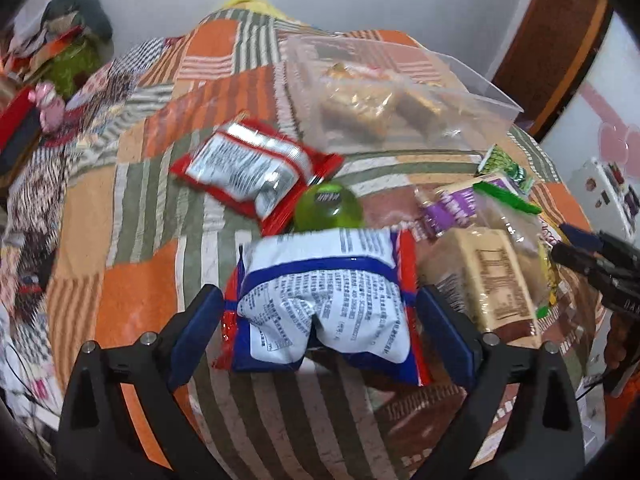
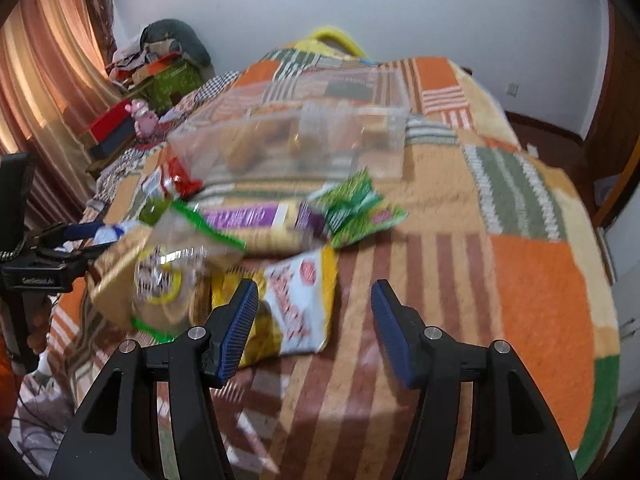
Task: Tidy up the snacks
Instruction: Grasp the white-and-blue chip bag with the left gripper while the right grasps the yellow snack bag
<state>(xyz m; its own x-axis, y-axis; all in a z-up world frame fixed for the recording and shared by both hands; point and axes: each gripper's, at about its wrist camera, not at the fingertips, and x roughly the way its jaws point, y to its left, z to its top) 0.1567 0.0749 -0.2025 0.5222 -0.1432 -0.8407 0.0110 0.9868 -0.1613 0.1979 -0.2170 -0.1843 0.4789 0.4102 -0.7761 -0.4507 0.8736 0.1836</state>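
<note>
A: Start at the left gripper [image 1: 320,320]. What are its fingers doing?

B: Clamped on the white packet with blue and red edges [image 1: 324,304], one pad on each side, print side up. Held by the flanks like that, I'd judge it is meant to be carried flat to the clear plastic bin [image 1: 400,92] beyond.

A: And the right gripper [image 2: 314,328]?

B: Fingers spread apart, holding nothing, poised over the blanket just beside the yellow and white snack bag [image 2: 296,308]. Probably next in line (only a guess).

A: Where are the other snacks?

B: Loose on the patchwork blanket [image 1: 132,240]: a red packet [image 1: 256,168] and a green round jelly cup [image 1: 329,206] ahead of the left gripper, a purple-labelled biscuit pack [image 2: 256,218] and a crumpled green wrapper [image 2: 356,210] near the bin. The bin already holds some brownish wrapped pieces.

A: Any writing readable?

B: Small dense print on the white packet, too fine to make out; the rest is blurred
</note>
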